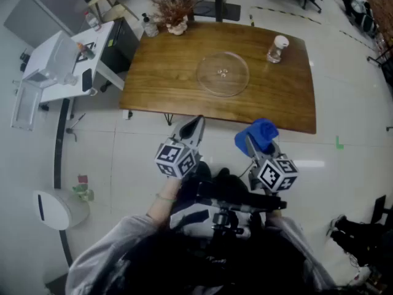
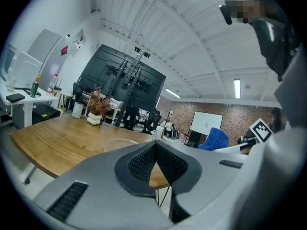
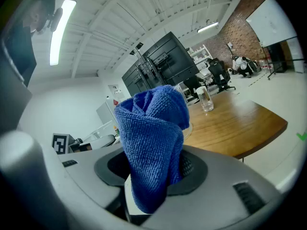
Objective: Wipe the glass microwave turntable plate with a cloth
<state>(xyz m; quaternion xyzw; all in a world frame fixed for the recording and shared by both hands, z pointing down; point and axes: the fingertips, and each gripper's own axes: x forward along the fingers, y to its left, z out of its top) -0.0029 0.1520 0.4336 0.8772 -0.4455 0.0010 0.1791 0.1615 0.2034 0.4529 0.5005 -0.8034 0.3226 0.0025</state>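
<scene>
The clear glass turntable plate (image 1: 223, 73) lies flat near the middle of the wooden table (image 1: 166, 78); its rim shows faintly in the left gripper view (image 2: 117, 143). Both grippers hang over the floor in front of the table's near edge. My left gripper (image 1: 195, 126) is shut with nothing between its jaws (image 2: 154, 147). My right gripper (image 1: 252, 144) is shut on a bunched blue cloth (image 1: 258, 134), which stands up from the jaws in the right gripper view (image 3: 153, 143) and hides part of the table.
A glass cup (image 1: 277, 49) stands at the table's far right, a dried plant in a white vase (image 1: 174, 17) and a bottle (image 1: 149, 26) at its far left. A white desk (image 1: 58, 63) and a white bin (image 1: 56, 209) stand at the left.
</scene>
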